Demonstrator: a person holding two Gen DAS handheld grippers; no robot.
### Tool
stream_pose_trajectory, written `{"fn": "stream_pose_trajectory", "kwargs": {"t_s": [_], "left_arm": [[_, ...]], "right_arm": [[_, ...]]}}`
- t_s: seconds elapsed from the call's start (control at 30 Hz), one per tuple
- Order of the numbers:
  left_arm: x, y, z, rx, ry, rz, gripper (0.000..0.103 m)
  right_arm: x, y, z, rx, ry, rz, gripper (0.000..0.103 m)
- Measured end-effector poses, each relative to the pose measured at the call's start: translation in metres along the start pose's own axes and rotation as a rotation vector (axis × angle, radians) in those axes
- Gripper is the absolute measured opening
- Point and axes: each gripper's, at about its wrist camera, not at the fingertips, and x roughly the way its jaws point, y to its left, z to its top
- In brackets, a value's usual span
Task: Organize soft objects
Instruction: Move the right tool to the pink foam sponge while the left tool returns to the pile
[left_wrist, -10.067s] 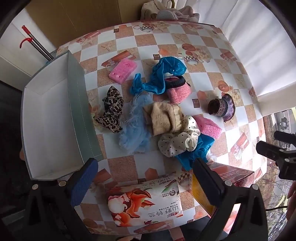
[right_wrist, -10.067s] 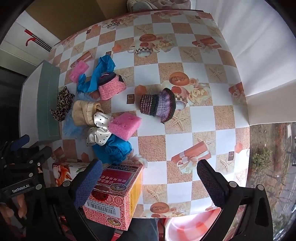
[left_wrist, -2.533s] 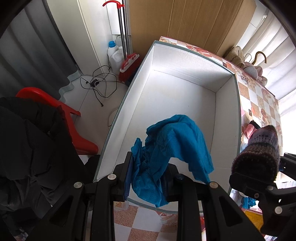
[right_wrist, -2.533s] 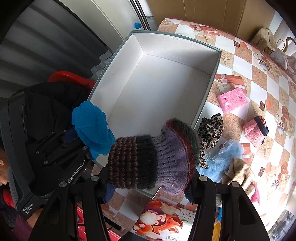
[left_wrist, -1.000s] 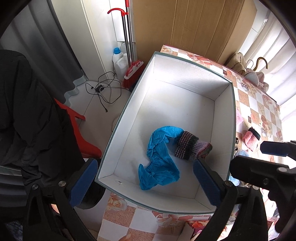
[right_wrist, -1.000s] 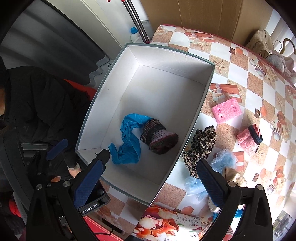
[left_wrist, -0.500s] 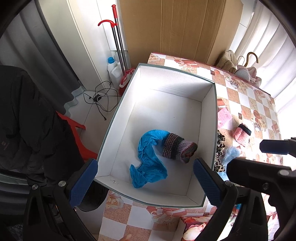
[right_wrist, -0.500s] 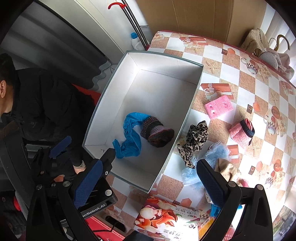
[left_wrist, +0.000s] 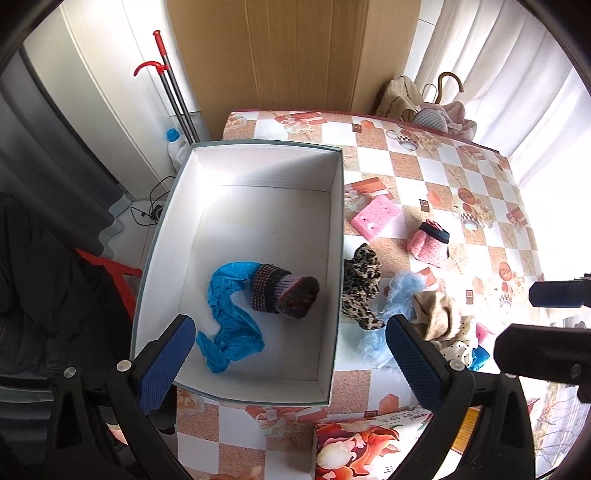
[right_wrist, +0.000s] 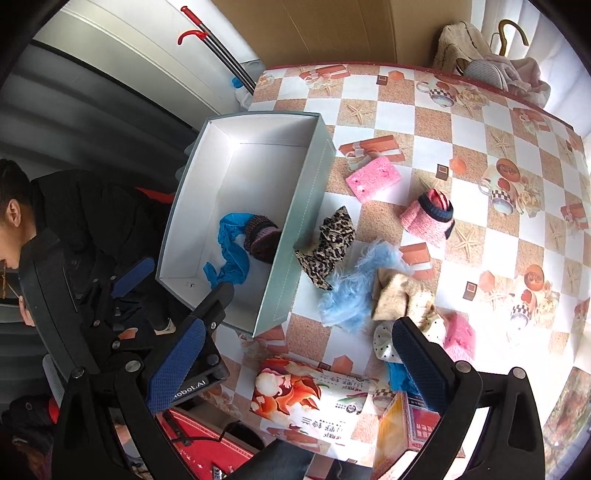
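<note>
A white box (left_wrist: 258, 206) (right_wrist: 255, 162) with grey-green sides stands at the table's left edge. In it lie a blue cloth (left_wrist: 229, 317) (right_wrist: 229, 254) and a purple knitted hat (left_wrist: 286, 291) (right_wrist: 260, 236). On the table to its right lie a leopard-print piece (left_wrist: 360, 288) (right_wrist: 328, 240), a light blue fluffy piece (left_wrist: 400, 291) (right_wrist: 351, 288), a beige knit (left_wrist: 437, 317) (right_wrist: 400, 291), a pink sponge (left_wrist: 375, 216) (right_wrist: 373, 177) and a pink knit (left_wrist: 428, 243) (right_wrist: 428, 216). My left gripper (left_wrist: 291, 365) is open and empty above the box's near end. My right gripper (right_wrist: 303, 373) is open and empty above the table's near edge.
A floral tissue pack (left_wrist: 369, 446) (right_wrist: 314, 398) and a red carton (right_wrist: 406, 432) sit at the near edge. A polka-dot piece (right_wrist: 384, 345) and another pink piece (right_wrist: 460, 336) lie near the beige knit. A bag and hanger (left_wrist: 428, 107) are at the far edge. A person (right_wrist: 22, 221) is on the left.
Both grippers have let go of the blue cloth and the knitted hat, which now lie in the box. Both have since pulled back and swung right, bringing the table into view.
</note>
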Motion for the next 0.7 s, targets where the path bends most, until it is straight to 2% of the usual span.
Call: {"fn": "stream_pose_trajectory", "kwargs": {"t_s": [0.1, 0.23, 0.43, 0.57, 0.63, 0.7], "left_arm": [[0.006, -0.023, 0.006, 0.049, 0.031, -0.036, 0.103], [0.015, -0.058, 0.01, 0.128, 0.053, -0.042, 0.103], [0.044, -0.102, 0.001, 0.228, 0.142, -0.048, 0.103], [0.064, -0.127, -0.006, 0.277, 0.194, -0.047, 0.103], [0.074, -0.137, -0.007, 0.286, 0.216, -0.048, 0.103], [0.084, -0.144, -0.006, 0.265, 0.245, -0.059, 0.103]], "right_arm": [[-0.009, -0.04, -0.006, 0.071, 0.028, -0.013, 0.102], [-0.01, -0.093, -0.013, 0.149, 0.057, -0.063, 0.102], [0.044, -0.151, -0.027, 0.177, 0.219, -0.104, 0.102], [0.081, -0.182, -0.034, 0.206, 0.274, -0.124, 0.102], [0.094, -0.2, -0.035, 0.277, 0.283, -0.074, 0.102], [0.105, -0.216, -0.034, 0.365, 0.287, 0.019, 0.102]]}}
